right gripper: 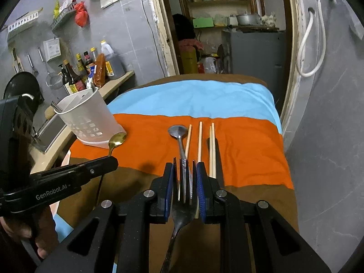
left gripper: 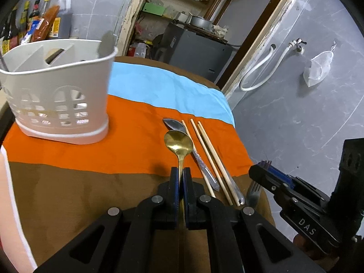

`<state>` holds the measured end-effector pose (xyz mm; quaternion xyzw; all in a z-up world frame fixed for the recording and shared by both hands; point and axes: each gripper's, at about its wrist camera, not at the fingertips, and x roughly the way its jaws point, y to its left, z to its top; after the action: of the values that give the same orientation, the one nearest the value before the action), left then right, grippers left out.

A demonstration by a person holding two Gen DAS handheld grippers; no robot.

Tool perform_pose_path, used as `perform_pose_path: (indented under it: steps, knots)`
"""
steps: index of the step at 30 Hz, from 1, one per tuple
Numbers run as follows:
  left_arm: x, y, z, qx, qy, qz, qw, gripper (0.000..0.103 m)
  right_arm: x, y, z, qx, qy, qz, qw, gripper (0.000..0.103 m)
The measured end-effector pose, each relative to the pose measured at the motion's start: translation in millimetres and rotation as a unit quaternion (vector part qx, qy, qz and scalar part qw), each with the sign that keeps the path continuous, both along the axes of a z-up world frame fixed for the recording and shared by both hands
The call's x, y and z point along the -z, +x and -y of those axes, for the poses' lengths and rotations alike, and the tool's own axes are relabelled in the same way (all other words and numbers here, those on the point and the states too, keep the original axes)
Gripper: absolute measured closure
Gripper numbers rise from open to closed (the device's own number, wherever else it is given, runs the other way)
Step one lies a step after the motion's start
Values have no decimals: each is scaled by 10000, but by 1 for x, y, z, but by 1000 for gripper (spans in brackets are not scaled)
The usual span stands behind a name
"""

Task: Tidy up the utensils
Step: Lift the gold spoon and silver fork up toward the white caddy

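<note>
You are holding two utensils at once, one in each hand. Your left tongs (left gripper: 180,177) are clamped together on the thin neck of the gold-coloured metal spoon (left gripper: 178,144), its bowl sticking out ahead of the tips and lifted off the cloth. Your right tongs (right gripper: 184,182) are gripping the dark steel fork (right gripper: 183,213) by its head, the tines poking forward between the blue pads (right gripper: 201,188) and the handle trailing back beneath the camera. The landmark to steer by is the white plastic utensil caddy with arched cut-out windows (left gripper: 56,95), standing on the orange band of the striped cloth covering the tabletop (left gripper: 136,122). Both held pieces are sitting to the right of that caddy and nearer to you than it, not yet over its rim. Something dark is already leaning inside one of its compartments, though you cannot tell from here what it is. Still lying on the cloth, farther right of the caddy, are the silver steel spoon (left gripper: 175,125) and the pale wooden chopsticks (left gripper: 211,157), four sticks by the right wrist view, all lined up roughly side by side. So the job looks to be in its early-to-middle part: two pieces are in transit and need dropping into compartments, and the silver spoon and the chopsticks are waiting for later trips.
</note>
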<state>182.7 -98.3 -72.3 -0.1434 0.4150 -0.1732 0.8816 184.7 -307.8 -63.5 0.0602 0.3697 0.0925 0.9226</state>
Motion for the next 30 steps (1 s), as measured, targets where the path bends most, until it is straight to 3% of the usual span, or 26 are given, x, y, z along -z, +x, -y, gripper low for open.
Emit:
perform_pose_path:
  steps: [14, 23, 26, 27, 30]
  knots:
    - [-37, -13, -62, -284, -257, 713, 9967, 99, -37, -27, -52, 111, -326, 738, 9967, 86]
    - [-71, 2, -116, -641, -288, 1228, 9899, 99, -60, -8, -90, -79, -131, 1122, 9936, 88]
    - [-69, 4, -129, -776, -316, 1211, 9891, 99, -61, -2, -101, -137, -100, 1120, 9936, 92]
    - [-68, 4, -132, -806, -325, 1199, 9890, 99, -61, -2, -104, -159, -104, 1108, 9937, 102]
    - [-63, 4, -138, -867, -358, 1155, 9889, 99, -57, 1, -111, -238, -21, 1006, 9946, 102]
